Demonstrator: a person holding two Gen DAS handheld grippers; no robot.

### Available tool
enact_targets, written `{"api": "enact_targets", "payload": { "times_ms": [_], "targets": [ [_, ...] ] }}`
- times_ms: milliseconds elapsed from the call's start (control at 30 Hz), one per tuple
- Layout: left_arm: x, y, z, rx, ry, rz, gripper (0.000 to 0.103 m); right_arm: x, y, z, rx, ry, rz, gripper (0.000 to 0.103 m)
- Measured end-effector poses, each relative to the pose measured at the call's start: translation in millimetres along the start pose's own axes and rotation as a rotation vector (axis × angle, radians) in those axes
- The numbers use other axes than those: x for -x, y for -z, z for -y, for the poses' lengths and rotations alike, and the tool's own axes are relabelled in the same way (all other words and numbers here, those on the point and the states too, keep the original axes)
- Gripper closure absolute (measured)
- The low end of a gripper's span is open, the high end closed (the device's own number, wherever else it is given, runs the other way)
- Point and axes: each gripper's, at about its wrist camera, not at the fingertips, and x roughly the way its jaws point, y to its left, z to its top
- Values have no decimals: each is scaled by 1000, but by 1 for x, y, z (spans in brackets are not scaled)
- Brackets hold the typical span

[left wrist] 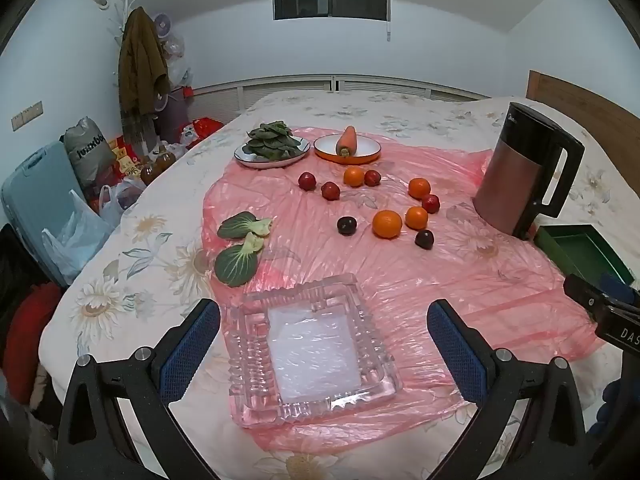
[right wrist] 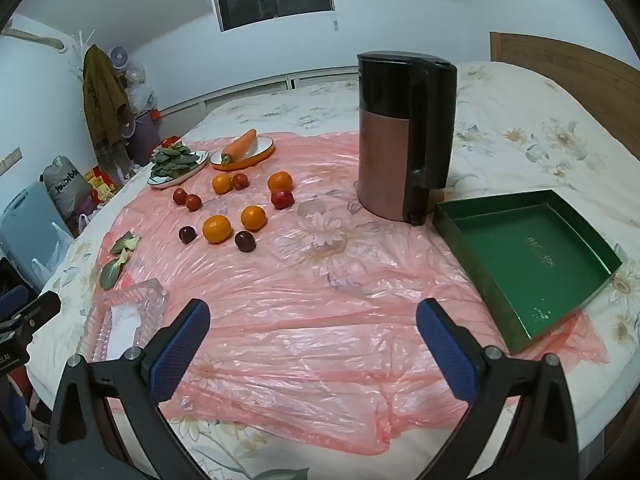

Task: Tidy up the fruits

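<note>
Several oranges (left wrist: 387, 223) and small red and dark plums (left wrist: 346, 225) lie loose on a pink plastic sheet (left wrist: 460, 280) spread on a bed. They also show in the right wrist view: oranges (right wrist: 217, 229), plums (right wrist: 245, 241). A clear glass tray (left wrist: 312, 348) sits empty just in front of my left gripper (left wrist: 323, 322), which is open and empty. An empty green box (right wrist: 528, 256) lies at the right. My right gripper (right wrist: 313, 322) is open and empty above the sheet.
A brown and black kettle (right wrist: 404, 140) stands by the green box. At the back, a plate of greens (left wrist: 273, 146) and an orange dish with a carrot (left wrist: 346, 145). Two loose green leaves (left wrist: 240, 244) lie at the left. Bags and clutter sit beyond the bed's left edge.
</note>
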Motion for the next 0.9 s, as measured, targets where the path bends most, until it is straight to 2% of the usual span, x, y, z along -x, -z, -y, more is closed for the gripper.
{"api": "enact_targets", "payload": {
  "times_ms": [900],
  "targets": [
    [5,5,9,-9,-7,-3,1,-4,3,-5,18,-21,-13,0]
  ]
}}
